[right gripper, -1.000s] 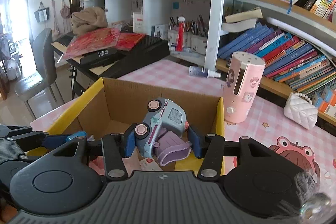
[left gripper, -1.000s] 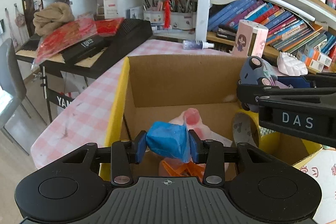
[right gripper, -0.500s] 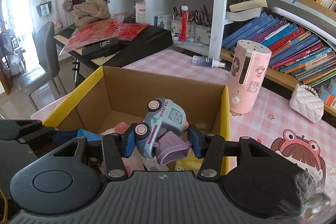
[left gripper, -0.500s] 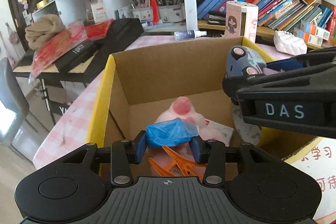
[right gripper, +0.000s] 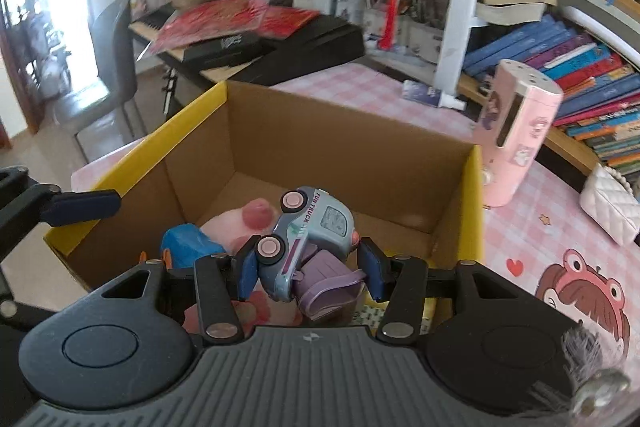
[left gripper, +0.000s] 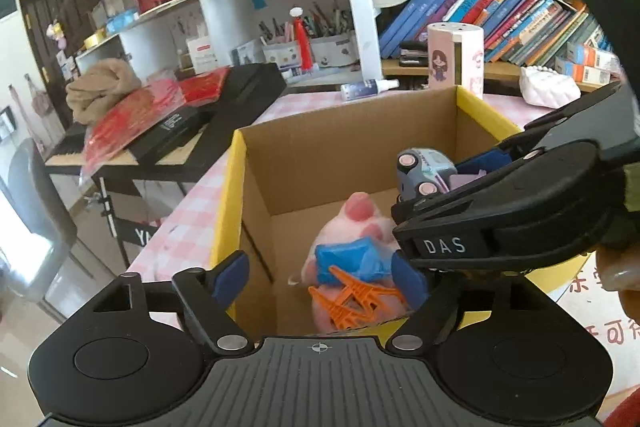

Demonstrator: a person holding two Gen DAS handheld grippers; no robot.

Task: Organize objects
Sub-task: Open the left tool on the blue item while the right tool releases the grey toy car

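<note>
Surveying left wrist view: left claw spread wide and empty above the near-left corner of the cardboard box. On the box floor below: blue packet lying on a pink plush toy, orange clip beside it. Right claw crosses in from the right over the box, carrying the toy truck.

Right wrist view: right claw clamped on the toy truck, held tilted above the box interior, not yet let go. Blue packet and plush sit at the box's near-left; far and right floor of the box bare. Judged progress: three items boxed, truck pending. Off-box on the checked tabletop: pink canister, white quilted purse, spray bottle. Clearance: yellow rim close on the right; the two claws sit near each other, so the truck's descent wants care.
</note>
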